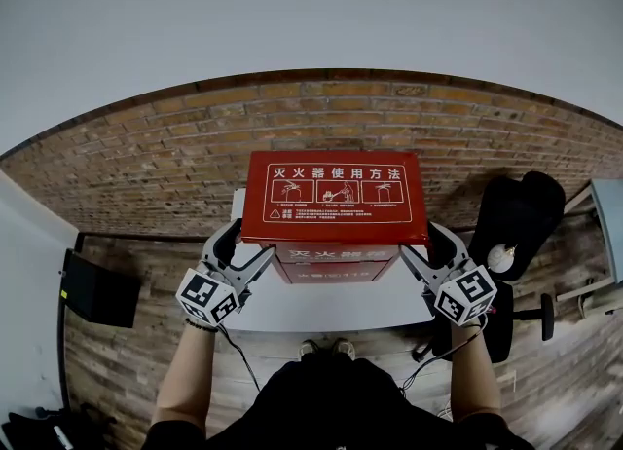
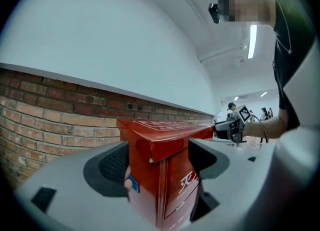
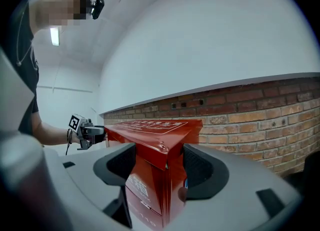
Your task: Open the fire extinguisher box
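Note:
A red fire extinguisher box (image 1: 336,265) stands on a white table (image 1: 321,310) against the brick wall. Its lid (image 1: 336,195), printed with white instructions, lies over the body with its lip overhanging the front. My left gripper (image 1: 245,245) is at the box's front left corner and my right gripper (image 1: 424,246) at the front right corner. In the left gripper view the jaws of the left gripper (image 2: 159,161) stand wide on either side of the box corner (image 2: 170,190), without pinching it. In the right gripper view the right gripper (image 3: 159,167) straddles the other corner (image 3: 150,190) the same way, just under the lid (image 3: 150,130).
The brick wall (image 1: 146,166) runs close behind the box. A black case (image 1: 97,290) sits on the wooden floor at the left. A black chair (image 1: 516,224) stands at the right. The person's shoes show under the table's near edge.

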`<state>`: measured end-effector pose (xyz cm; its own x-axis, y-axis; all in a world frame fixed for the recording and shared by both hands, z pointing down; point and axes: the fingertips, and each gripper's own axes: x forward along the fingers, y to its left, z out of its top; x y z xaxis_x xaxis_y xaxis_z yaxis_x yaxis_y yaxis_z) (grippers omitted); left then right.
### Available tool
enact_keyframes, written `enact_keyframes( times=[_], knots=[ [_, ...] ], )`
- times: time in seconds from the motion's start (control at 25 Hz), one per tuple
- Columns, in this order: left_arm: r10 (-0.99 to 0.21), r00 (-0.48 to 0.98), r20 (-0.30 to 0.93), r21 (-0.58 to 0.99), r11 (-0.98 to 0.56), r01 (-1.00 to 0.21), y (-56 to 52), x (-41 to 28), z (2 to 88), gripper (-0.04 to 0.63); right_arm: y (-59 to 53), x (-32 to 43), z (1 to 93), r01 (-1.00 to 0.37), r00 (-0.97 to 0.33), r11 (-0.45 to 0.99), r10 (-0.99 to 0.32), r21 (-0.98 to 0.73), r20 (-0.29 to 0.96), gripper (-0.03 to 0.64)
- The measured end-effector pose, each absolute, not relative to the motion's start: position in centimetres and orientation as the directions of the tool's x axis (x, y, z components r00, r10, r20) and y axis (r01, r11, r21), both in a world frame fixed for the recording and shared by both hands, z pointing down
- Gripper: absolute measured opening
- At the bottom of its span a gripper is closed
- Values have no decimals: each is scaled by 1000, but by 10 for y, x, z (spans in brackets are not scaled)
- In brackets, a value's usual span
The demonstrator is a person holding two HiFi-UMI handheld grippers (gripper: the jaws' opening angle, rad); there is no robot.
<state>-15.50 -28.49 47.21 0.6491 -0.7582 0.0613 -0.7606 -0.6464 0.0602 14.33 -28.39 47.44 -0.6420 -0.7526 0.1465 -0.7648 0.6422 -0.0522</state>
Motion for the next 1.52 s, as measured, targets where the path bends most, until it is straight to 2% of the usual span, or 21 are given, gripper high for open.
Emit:
enact_keyframes(
  times=[0.44, 0.88, 1.08, 1.52],
  knots=[
    [-773, 630, 73, 31, -629, -777, -286, -150, 472, 403, -284, 143, 474, -778, -624, 626, -763, -50, 167, 288],
    [-778, 621, 93, -78, -628, -774, -283, -147, 447, 405, -281, 143, 442, -763, -641, 646, -751, -21, 159, 288],
    [-796, 604, 42, -103, -605, -789, -293, -148, 418, 403, -290, 141, 416, -773, -616, 630, -775, 79, 142, 288],
    [-800, 599, -39, -170, -585, -793, -340, -148, 361, 403, -345, 144, 358, -788, -599, 601, -798, 131, 57, 288]
  ],
)
